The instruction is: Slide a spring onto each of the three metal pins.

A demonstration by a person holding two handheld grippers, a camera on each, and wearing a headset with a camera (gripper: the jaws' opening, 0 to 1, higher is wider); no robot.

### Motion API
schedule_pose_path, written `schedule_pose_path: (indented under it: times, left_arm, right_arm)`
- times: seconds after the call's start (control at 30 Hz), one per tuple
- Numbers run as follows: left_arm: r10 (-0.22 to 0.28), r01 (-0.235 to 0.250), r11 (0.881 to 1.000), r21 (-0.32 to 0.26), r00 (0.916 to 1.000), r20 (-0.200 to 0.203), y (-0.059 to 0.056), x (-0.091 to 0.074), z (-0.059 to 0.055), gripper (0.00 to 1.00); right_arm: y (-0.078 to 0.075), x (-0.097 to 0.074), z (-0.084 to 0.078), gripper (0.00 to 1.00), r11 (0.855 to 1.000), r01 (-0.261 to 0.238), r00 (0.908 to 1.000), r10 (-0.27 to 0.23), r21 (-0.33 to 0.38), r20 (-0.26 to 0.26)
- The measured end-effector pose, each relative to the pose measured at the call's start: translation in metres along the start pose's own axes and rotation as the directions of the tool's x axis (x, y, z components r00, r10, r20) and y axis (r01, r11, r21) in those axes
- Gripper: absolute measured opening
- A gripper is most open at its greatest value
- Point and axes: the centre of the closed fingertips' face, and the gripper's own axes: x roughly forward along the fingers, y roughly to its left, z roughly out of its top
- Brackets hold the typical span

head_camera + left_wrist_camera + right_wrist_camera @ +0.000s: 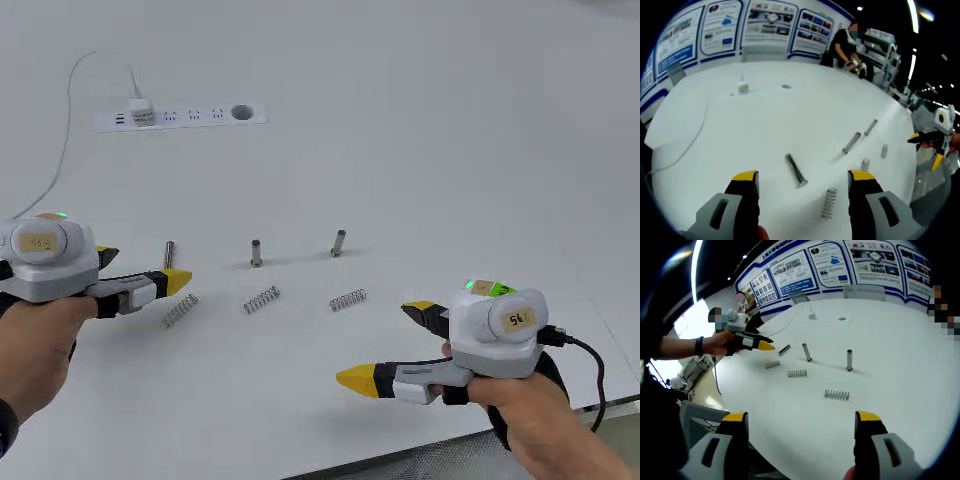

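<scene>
— How are the left tongs (140, 268)?
— Spread wide, empty, beside the left pin (169, 254).
— The springs (261, 299)?
— Three lie on the table (420, 150), one before each upright pin.
— And the right tongs (388, 345)?
— Gaping, empty.

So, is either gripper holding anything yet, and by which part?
Nothing is held. Left gripper and right gripper are open; the springs lie on the table.
</scene>
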Motion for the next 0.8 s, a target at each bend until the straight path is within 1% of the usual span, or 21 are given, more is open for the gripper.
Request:
schedule_pose_path:
  times: [0.23, 0.37, 0.57, 0.67, 0.8]
  left_arm:
    - [0.007, -0.007, 1.000, -0.019, 0.9999, -0.013, 0.005, 0.017, 0.000, 0.72]
    - [0.010, -0.011, 1.000, -0.020, 0.9998, -0.016, 0.005, 0.022, 0.000, 0.71]
    - [0.023, -0.024, 1.000, -0.020, 0.9994, -0.025, 0.007, 0.030, 0.000, 0.67]
    - [0.029, -0.030, 0.999, -0.025, 0.9990, -0.033, 0.011, 0.035, -0.002, 0.65]
    - [0.035, -0.036, 0.999, -0.025, 0.9987, -0.038, 0.011, 0.037, -0.003, 0.62]
  right_arm:
    - [-0.001, 0.002, -0.007, 0.89, 1.000, -0.007, 0.9999, 0.007, 0.006, -0.015]
    - [-0.002, 0.004, -0.007, 0.89, 1.000, -0.010, 0.9997, 0.010, 0.003, -0.022]
    - [-0.004, 0.007, -0.004, 0.89, 1.000, -0.011, 0.9998, 0.011, 0.015, -0.016]
    - [-0.004, 0.009, -0.004, 0.89, 1.000, -0.013, 0.9997, 0.013, 0.017, -0.018]
    - [-0.005, 0.009, -0.004, 0.89, 1.000, -0.013, 0.9997, 0.013, 0.017, -0.018]
